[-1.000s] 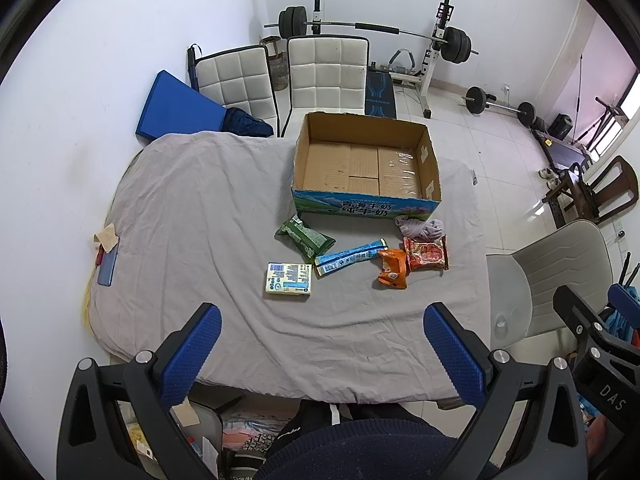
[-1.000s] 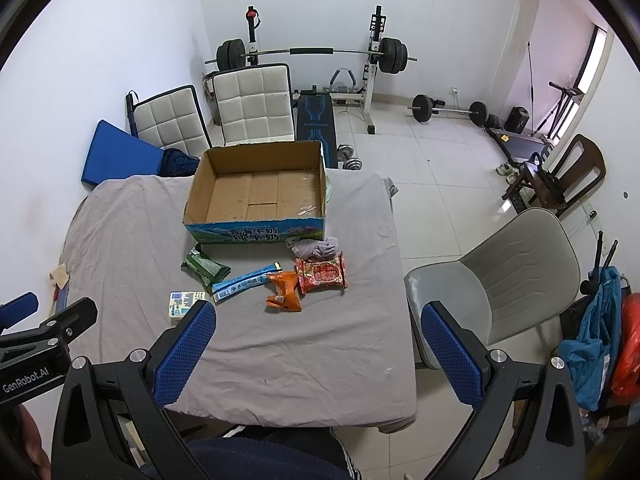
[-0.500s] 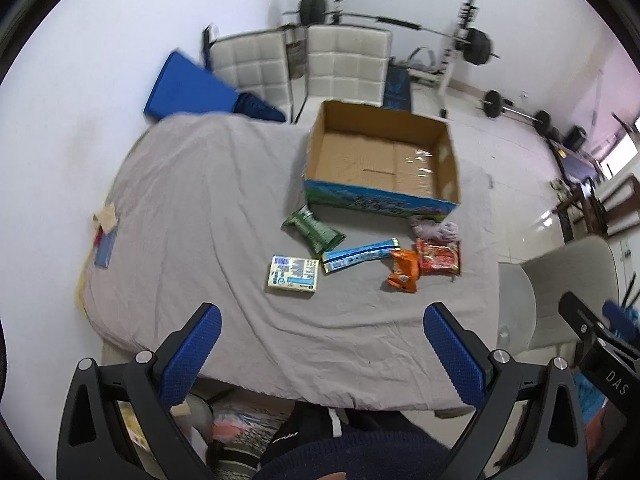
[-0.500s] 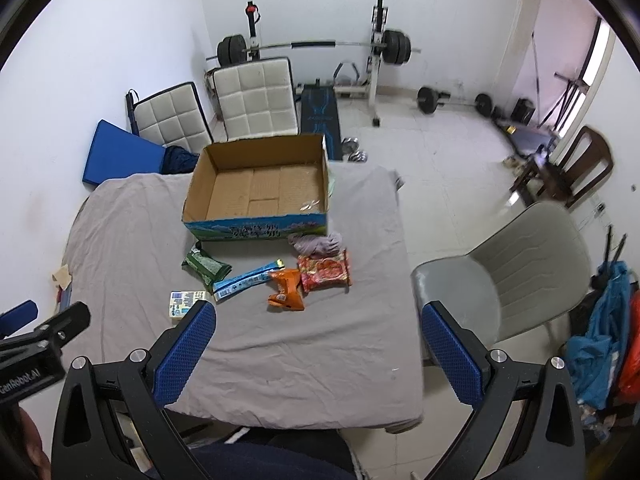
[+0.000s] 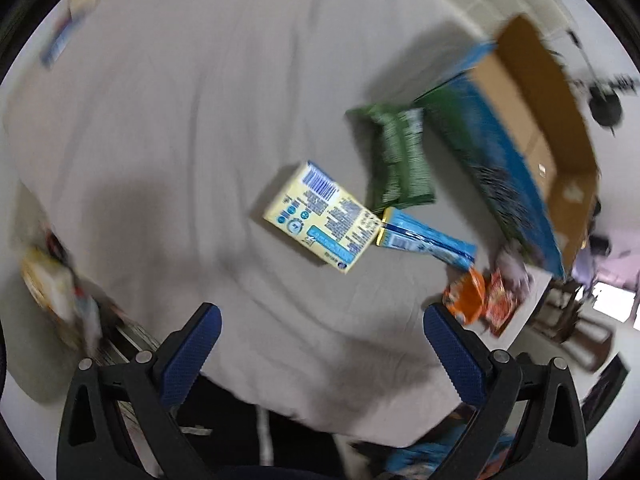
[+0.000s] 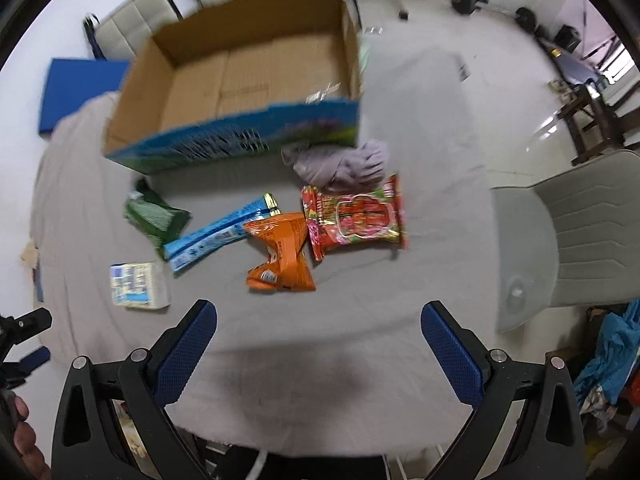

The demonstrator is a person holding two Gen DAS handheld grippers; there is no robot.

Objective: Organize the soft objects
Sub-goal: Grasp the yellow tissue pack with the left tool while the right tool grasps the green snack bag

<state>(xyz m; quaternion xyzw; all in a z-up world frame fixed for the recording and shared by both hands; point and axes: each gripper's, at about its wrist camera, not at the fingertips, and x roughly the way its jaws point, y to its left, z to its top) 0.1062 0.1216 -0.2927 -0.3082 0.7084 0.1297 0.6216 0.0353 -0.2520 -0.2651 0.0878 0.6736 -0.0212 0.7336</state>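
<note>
Your cardboard box (image 6: 256,76) is sitting empty while the blue packet (image 6: 218,234) is lying flat, slanting toward it, and both grippers' jaws are gaping wide, holding nothing.

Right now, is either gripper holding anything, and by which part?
Nothing is held. The left gripper and right gripper are both open above the table, with every packet lying loose.

Left gripper (image 5: 322,336): black triangulated frame, silver screws, blue textured fingers (image 5: 191,354). Right gripper (image 6: 318,334): same build, blue fingers (image 6: 452,354). Bare skin of hand (image 6: 18,440) at lower left edge.
</note>
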